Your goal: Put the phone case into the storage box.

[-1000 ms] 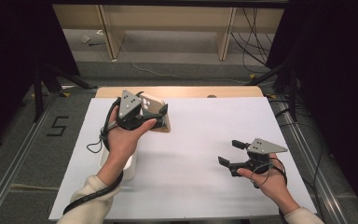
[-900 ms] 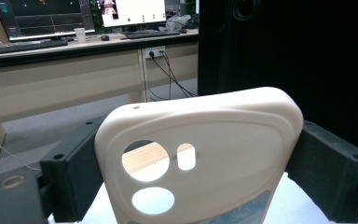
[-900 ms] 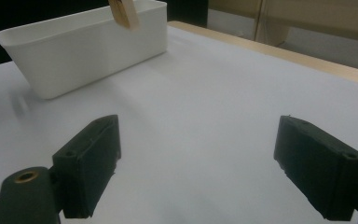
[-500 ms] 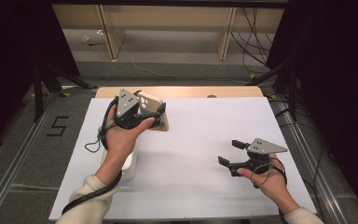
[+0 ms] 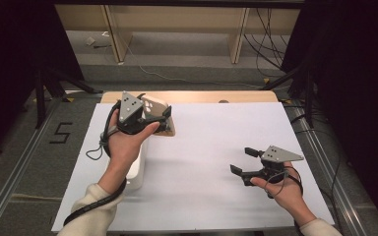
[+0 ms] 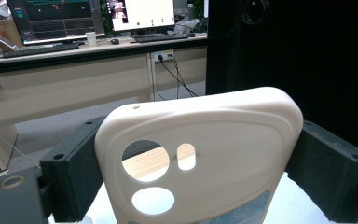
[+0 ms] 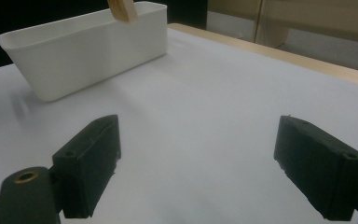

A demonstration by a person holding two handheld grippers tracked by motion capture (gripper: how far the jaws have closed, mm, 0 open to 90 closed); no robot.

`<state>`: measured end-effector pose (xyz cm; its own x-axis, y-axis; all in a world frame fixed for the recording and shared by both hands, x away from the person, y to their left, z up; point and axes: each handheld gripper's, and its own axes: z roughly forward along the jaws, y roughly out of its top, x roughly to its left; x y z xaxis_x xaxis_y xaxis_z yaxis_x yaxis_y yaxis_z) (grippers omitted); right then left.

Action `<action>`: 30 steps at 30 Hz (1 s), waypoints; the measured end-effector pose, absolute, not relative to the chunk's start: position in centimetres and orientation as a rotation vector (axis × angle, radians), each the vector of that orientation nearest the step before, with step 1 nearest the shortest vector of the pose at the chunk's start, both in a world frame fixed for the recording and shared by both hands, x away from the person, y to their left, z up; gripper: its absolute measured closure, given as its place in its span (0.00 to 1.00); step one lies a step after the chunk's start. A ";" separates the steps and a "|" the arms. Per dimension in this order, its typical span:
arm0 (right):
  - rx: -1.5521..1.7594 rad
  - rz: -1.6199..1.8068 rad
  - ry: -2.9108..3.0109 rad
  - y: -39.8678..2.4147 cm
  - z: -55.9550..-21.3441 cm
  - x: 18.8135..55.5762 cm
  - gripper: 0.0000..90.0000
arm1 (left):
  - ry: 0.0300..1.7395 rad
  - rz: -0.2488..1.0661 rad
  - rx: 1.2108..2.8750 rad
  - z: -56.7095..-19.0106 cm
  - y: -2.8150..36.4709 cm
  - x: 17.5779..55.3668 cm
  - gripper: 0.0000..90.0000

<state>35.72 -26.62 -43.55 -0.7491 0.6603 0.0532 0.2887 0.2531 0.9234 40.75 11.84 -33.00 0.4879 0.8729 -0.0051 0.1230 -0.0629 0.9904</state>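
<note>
High view looking down over the white table [image 5: 216, 147], gripper views close along their jaws, white bin [image 7: 84, 51] shared.

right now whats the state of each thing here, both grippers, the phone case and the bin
left gripper: shut on the phone case, held up above the table
phone case: clamped by its side edges between the jaws, camera cut-outs showing
right gripper: open, nothing between its jaws, low over the table
white bin: upright on the table, open top
white table: flat, bin standing on it
</note>
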 end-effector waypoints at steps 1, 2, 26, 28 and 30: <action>0.870 1.496 2.185 -26.6 -43.5 35.7 0.18 | 0.873 0.816 1.533 -32.9 12.1 41.0 0.12; 0.869 1.496 2.185 -26.6 -43.5 35.7 0.18 | 0.873 0.817 1.533 -32.9 12.1 41.0 0.12; 0.865 1.501 2.179 -26.7 -43.4 35.7 0.18 | 0.923 0.803 1.506 -32.6 13.0 40.9 0.12; 0.865 1.501 2.179 -26.7 -43.4 35.7 0.18 | 0.925 0.805 1.505 -32.6 13.1 40.9 0.12; 0.864 1.501 2.179 -26.7 -43.4 35.7 0.18 | 0.925 0.807 1.504 -32.6 13.1 40.9 0.12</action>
